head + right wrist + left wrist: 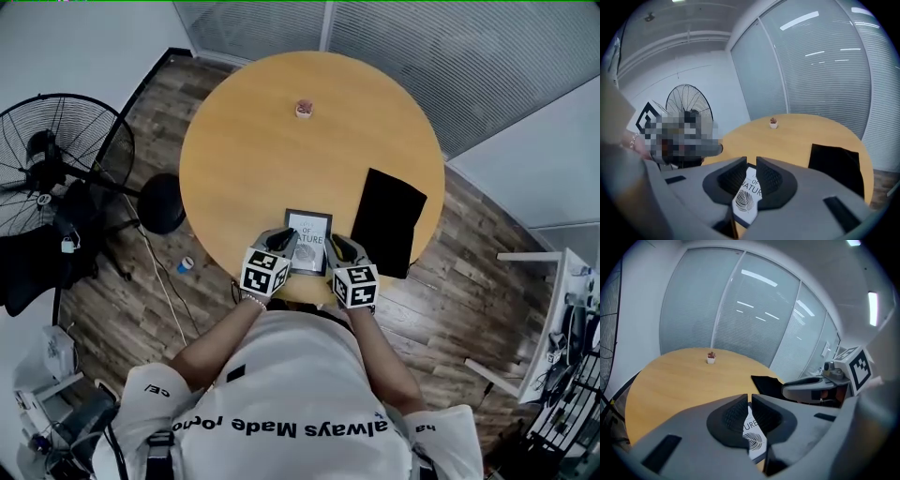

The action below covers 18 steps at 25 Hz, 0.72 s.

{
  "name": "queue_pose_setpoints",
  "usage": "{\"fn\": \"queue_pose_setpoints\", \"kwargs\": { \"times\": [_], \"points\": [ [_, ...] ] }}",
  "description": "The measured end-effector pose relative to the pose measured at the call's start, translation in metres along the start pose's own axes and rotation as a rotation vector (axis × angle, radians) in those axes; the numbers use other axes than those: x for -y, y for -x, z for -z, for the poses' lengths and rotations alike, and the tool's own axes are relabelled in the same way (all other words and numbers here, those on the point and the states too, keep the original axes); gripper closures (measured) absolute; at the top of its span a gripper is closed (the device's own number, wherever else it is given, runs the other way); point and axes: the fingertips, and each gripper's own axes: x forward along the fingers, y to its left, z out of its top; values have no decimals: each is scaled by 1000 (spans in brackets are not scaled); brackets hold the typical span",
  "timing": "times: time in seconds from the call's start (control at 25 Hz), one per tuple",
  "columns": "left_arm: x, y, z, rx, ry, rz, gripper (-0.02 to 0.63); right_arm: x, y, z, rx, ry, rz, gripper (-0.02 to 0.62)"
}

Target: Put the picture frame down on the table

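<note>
The picture frame (308, 241), black-edged with a white leaf print, lies flat on the round wooden table (244, 141) near its front edge. My left gripper (284, 239) hovers over the frame's near left corner and my right gripper (337, 246) over its near right corner. In the left gripper view the jaws (749, 397) are almost touching, with nothing between them and the frame (753, 437) below. In the right gripper view the jaws (751, 161) leave only a narrow slit, also empty, with the frame (747, 197) showing beneath.
A black flat pad (387, 223) lies on the table just right of the frame. A small potted plant (304, 109) stands at the far side. A standing fan (56, 159) is on the floor to the left. Glass walls with blinds run behind the table.
</note>
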Motion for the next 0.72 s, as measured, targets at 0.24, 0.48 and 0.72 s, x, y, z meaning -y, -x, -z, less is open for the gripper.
{"fn": "queue_pose_setpoints", "kwargs": {
  "times": [0.24, 0.48, 0.72],
  "points": [
    [13, 22, -41, 85, -20, 35, 565, -8, 27, -46, 94, 25, -24, 529],
    [25, 47, -75, 168, -29, 65, 571, -20, 55, -86, 173, 30, -47, 541],
    [41, 77, -112, 247, -90, 86, 574, -37, 83, -124, 248, 65, -67, 545]
  ]
}}
